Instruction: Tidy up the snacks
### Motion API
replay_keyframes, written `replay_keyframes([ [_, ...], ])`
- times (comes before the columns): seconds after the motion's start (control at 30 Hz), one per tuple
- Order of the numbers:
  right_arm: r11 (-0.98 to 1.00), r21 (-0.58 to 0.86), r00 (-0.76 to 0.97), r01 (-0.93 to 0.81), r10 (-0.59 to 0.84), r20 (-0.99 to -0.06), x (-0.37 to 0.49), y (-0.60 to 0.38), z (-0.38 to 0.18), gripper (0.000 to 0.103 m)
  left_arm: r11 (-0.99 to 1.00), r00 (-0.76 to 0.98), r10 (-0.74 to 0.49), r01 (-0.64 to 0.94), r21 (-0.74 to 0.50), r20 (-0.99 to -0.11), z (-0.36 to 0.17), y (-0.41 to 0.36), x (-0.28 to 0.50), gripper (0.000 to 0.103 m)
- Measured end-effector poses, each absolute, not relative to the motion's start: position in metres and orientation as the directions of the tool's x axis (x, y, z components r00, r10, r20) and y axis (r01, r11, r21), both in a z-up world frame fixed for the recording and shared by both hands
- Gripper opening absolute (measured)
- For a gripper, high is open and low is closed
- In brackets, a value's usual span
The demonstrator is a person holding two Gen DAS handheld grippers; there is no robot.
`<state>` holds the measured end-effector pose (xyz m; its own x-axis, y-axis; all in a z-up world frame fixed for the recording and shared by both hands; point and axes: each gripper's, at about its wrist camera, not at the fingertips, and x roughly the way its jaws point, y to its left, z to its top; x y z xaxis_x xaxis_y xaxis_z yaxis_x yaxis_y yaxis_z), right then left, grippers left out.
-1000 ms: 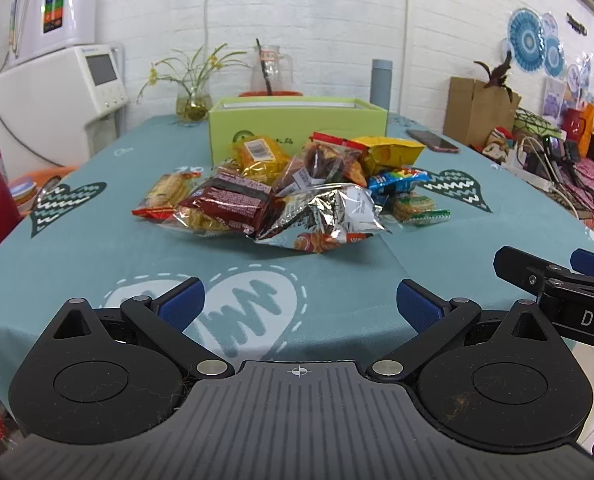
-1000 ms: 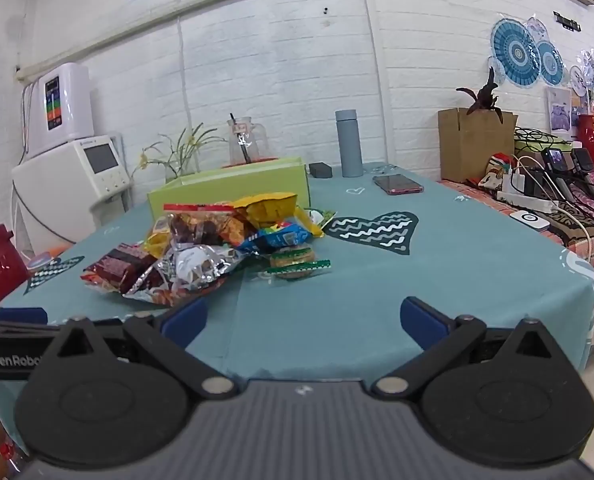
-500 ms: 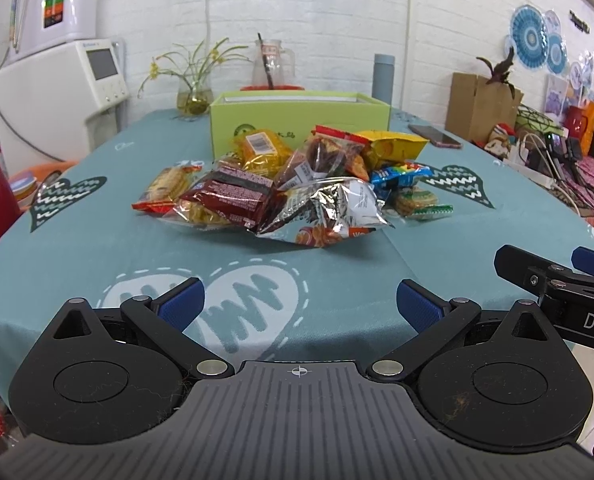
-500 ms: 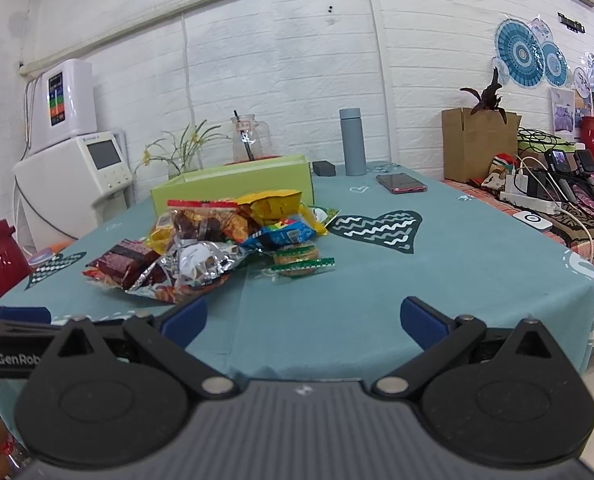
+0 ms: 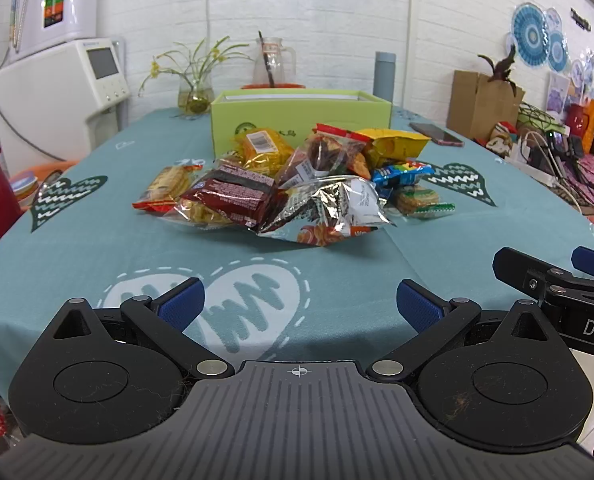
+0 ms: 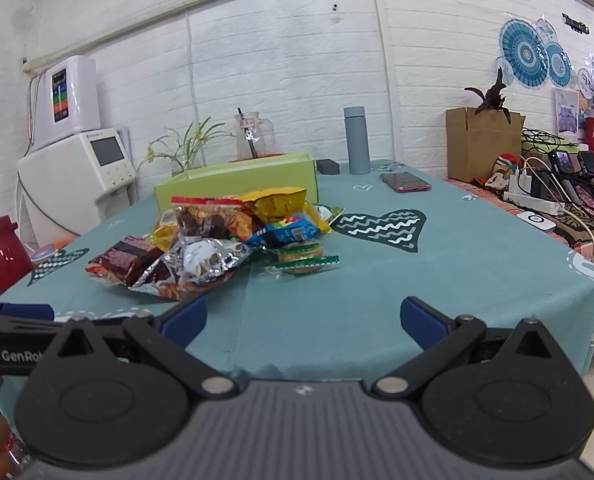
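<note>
Left wrist: left gripper (image 5: 300,304) spread wide, empty, short of the snack pile (image 5: 293,184) heaped before the green box (image 5: 301,118).

Right wrist: right gripper (image 6: 303,316) likewise spread. Nothing sorted yet; all remaining.

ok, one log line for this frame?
left gripper: open, empty | right gripper: open, empty | snack pile: untouched on table | green box: behind pile

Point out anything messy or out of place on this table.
The snack packets lie in a loose, overlapping heap on the teal tablecloth, in front of the lime-green open box, not in it. A crumpled silver foil bag sprawls at the front.
</note>
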<state>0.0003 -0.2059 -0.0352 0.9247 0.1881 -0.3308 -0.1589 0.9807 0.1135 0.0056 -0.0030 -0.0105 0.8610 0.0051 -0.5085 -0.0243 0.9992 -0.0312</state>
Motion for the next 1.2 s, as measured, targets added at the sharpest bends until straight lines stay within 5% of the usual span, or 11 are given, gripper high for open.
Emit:
replay_keyframes([
  [0.57, 0.979, 0.108, 0.921, -0.171, 0.198, -0.337, 0.001, -0.203, -0.037, 0.103, 0.999, 0.849, -0.005, -0.021, -0.044, -0.528, -0.013, 0.001, 0.012, 0.092],
  [0.83, 0.958, 0.109, 0.899, -0.265, 0.286, -0.331, 0.022, -0.194, -0.049, 0.103, 0.987, 0.825, -0.044, -0.05, -0.151, -0.563, -0.012, 0.04, 0.036, 0.091],
  [1.2, 0.957, 0.085, 0.851, -0.276, 0.285, -0.441, 0.096, -0.194, -0.071, 0.103, 0.96, 0.766, -0.017, -0.168, -0.225, -0.643, -0.014, 0.079, 0.081, 0.085],
])
